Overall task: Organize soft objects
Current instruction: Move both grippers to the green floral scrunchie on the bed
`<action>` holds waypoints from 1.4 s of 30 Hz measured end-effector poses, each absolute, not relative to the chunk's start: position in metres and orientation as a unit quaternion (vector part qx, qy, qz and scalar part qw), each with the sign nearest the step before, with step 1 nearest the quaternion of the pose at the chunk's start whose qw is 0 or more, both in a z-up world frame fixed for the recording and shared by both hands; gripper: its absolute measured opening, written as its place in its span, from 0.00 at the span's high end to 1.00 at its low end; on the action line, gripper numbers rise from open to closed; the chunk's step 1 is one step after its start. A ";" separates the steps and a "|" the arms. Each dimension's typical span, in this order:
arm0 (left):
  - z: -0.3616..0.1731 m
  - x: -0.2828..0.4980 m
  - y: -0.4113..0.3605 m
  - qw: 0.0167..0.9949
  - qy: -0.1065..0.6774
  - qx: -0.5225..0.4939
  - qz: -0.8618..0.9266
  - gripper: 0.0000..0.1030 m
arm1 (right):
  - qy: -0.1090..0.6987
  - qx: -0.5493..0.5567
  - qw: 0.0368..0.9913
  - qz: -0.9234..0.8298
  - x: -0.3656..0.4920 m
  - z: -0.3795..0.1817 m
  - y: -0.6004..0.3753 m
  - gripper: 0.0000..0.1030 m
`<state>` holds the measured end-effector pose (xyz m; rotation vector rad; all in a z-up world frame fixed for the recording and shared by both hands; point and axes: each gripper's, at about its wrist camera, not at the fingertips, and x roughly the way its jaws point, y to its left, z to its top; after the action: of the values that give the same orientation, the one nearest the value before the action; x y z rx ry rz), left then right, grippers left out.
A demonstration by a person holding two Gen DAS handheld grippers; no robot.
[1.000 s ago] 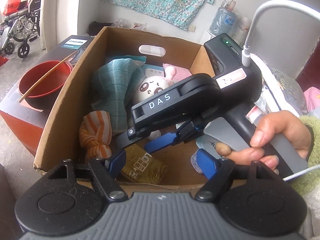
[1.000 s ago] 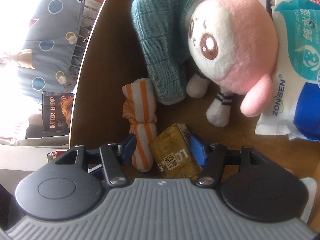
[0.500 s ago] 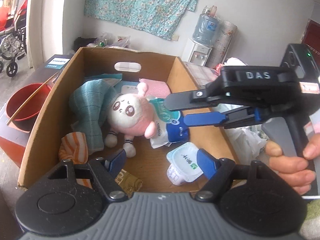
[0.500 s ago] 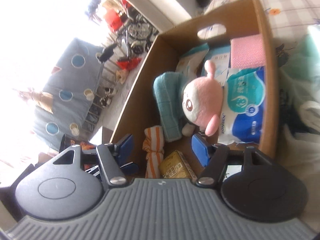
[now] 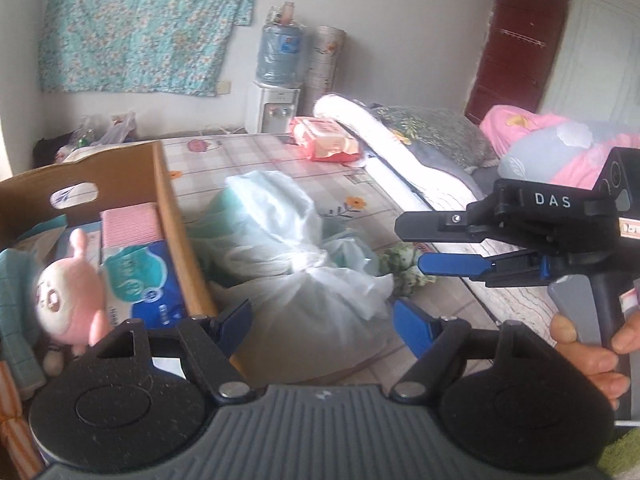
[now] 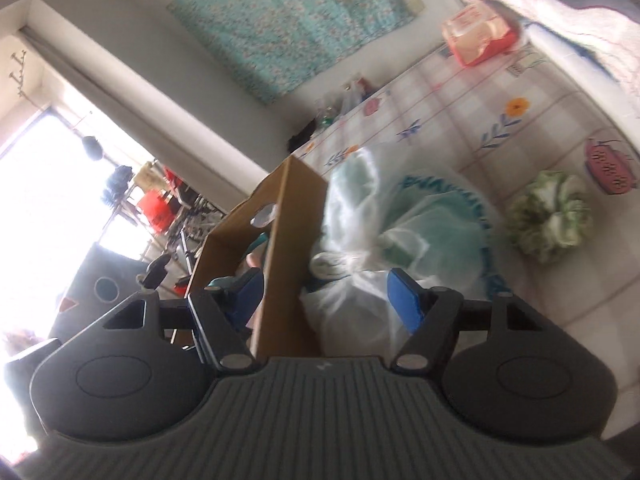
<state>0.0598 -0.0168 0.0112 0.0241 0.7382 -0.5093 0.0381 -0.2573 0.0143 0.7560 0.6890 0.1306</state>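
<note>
Beside the cardboard box (image 5: pixel 168 200), both grippers have swung toward the plastic bag (image 5: pixel 304 280).

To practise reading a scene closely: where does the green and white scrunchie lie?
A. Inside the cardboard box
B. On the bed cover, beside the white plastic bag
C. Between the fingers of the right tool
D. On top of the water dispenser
B: the scrunchie lies on the flowered bed cover next to the white plastic bag, outside the cardboard box, and no tool holds it.
</note>
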 end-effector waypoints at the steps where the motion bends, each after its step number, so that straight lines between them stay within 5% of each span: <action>1: 0.008 0.063 -0.031 0.898 0.356 0.022 -0.256 0.23 | 0.329 0.364 0.870 0.052 0.032 0.010 -0.267 0.34; 14: -0.036 0.087 -0.156 0.886 0.323 0.128 -0.308 0.25 | 0.349 0.326 0.878 -0.032 0.047 -0.039 -0.349 0.38; 25: -0.065 0.114 -0.184 0.869 0.354 0.154 -0.309 0.55 | 0.401 0.283 0.871 -0.022 0.099 -0.070 -0.361 0.72; 31: -0.071 0.114 -0.186 0.863 0.366 0.156 -0.311 0.55 | 0.423 0.283 0.861 -0.019 0.094 -0.081 -0.360 0.89; 42: -0.077 0.092 -0.191 0.833 0.392 0.178 -0.348 0.43 | 0.440 0.335 0.833 -0.011 0.030 -0.081 -0.363 0.91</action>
<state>0.0922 -0.1913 -0.0774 0.3762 0.8311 -0.7375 0.0302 -0.3632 -0.0805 0.7106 0.9329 -0.0224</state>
